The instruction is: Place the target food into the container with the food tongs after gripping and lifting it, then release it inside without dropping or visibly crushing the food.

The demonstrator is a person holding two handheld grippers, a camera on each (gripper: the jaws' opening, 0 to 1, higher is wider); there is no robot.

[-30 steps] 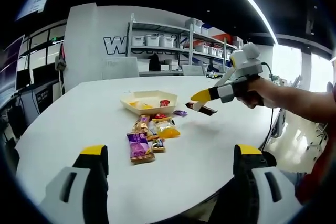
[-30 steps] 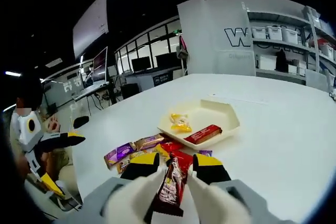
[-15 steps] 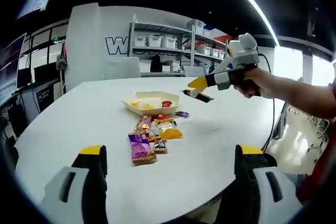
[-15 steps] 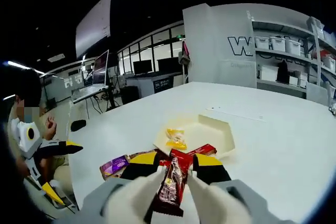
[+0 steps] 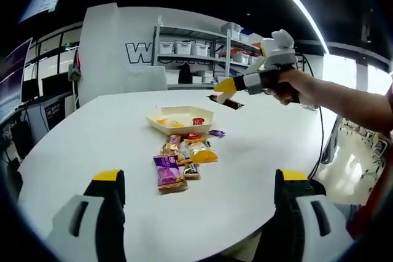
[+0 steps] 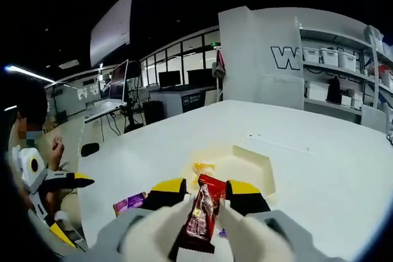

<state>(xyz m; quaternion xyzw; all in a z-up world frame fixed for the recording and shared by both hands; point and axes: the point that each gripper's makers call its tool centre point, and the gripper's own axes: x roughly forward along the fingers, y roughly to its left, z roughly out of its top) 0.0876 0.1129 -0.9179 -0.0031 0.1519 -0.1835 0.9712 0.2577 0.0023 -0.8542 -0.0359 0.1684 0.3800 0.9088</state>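
- On the white table (image 5: 92, 145), a tray (image 5: 174, 119) and loose snacks (image 5: 180, 161); shelves (image 5: 202, 53) behind.
- Right gripper (image 6: 204, 197) clamps a red bar (image 6: 201, 213).
- Left gripper (image 5: 199, 182) jaws spread, holding nothing.

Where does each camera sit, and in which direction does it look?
Left gripper view: rides on the open left hand-held gripper, low at the table edge, facing the tray, loose snacks and shelves; the person's arm shows.
Right gripper view: rides on the raised right hand-held gripper, facing down over the tray; its jaws hold a red snack bar.
Shared: tray, table, snack bar, each other's gripper.
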